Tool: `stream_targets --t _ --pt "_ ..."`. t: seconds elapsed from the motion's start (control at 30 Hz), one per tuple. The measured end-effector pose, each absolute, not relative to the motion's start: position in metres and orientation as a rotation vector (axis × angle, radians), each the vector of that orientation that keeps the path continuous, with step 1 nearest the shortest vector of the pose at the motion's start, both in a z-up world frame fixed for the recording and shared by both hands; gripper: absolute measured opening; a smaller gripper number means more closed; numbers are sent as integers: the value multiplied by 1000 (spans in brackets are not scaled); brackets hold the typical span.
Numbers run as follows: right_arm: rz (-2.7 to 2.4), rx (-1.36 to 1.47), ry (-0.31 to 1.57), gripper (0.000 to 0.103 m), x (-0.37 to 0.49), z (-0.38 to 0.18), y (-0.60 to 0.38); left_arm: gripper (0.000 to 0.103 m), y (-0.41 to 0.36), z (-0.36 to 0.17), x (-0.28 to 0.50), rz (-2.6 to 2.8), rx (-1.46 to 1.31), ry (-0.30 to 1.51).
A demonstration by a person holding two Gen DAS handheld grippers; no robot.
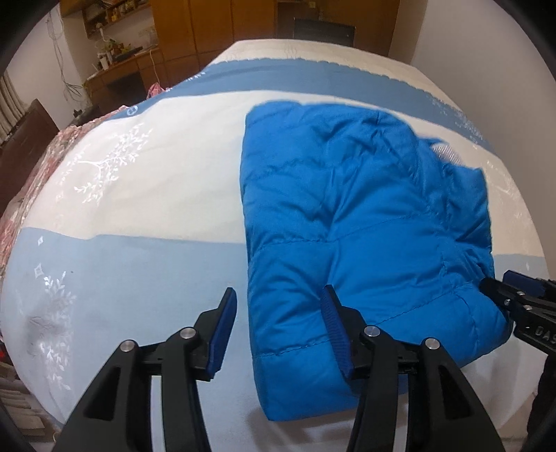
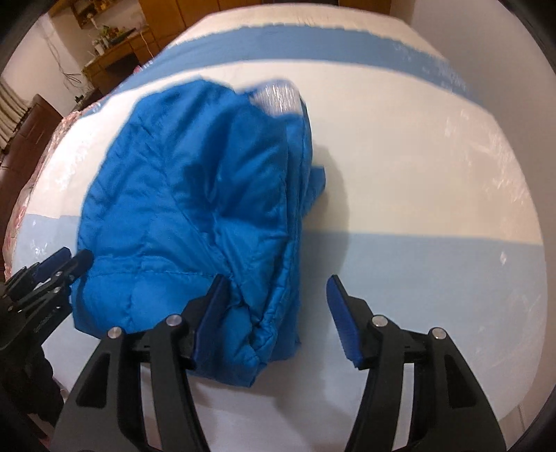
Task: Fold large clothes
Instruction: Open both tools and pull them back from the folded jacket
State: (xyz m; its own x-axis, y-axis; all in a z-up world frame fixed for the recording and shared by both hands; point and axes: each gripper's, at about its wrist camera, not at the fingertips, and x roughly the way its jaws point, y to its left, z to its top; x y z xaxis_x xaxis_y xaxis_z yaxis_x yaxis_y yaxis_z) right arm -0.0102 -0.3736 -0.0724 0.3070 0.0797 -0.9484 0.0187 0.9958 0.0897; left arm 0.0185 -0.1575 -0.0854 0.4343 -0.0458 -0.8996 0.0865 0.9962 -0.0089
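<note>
A bright blue padded jacket (image 1: 354, 222) lies folded into a thick block on the bed; it also shows in the right wrist view (image 2: 194, 215). My left gripper (image 1: 278, 306) is open at the jacket's near left corner, its right finger over the fabric and its left finger over the bedspread. My right gripper (image 2: 278, 295) is open at the jacket's near right corner, its left finger against the fabric. Each gripper shows in the other's view: the right gripper (image 1: 500, 288) and the left gripper (image 2: 74, 259).
The bed (image 1: 139, 215) has a white and blue striped bedspread with a leaf print. A pink patterned quilt (image 1: 38, 174) hangs off the left side. A wooden desk (image 1: 118, 69) and wardrobe (image 1: 215, 24) stand beyond the bed.
</note>
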Motion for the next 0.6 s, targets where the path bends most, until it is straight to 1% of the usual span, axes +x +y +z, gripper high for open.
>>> stream_targets --t 0.1,0.2,0.33,0.4,0.43,0.47,0.5,0.53,0.6 --pt "37 81 1263 58 -10 -90 -373 52 -163 -96 18 -83 70 1112" --pt "46 141 1271 58 -8 -102 -380 52 -162 -102 18 -89 57 1113" --pt "76 197 1247 59 -12 -93 -391 52 -156 -95 15 -99 31 1110" --pt "86 228 1223 62 -19 -75 -397 52 -151 -84 9 -97 23 1107" --pt "81 218 1207 68 -25 -65 -396 53 -149 -79 6 -93 25 1105" --pt "77 200 1197 75 -30 -57 -395 54 -146 -74 3 -89 25 1100" --pt "71 168 1187 78 -34 -49 -392 57 -144 -68 0 -93 18 1093" --pt "65 136 1177 83 -39 -41 -389 62 -142 -60 -6 -97 14 1085" --pt "51 83 1145 86 -51 -25 -383 63 -140 -48 -15 -84 21 1066"
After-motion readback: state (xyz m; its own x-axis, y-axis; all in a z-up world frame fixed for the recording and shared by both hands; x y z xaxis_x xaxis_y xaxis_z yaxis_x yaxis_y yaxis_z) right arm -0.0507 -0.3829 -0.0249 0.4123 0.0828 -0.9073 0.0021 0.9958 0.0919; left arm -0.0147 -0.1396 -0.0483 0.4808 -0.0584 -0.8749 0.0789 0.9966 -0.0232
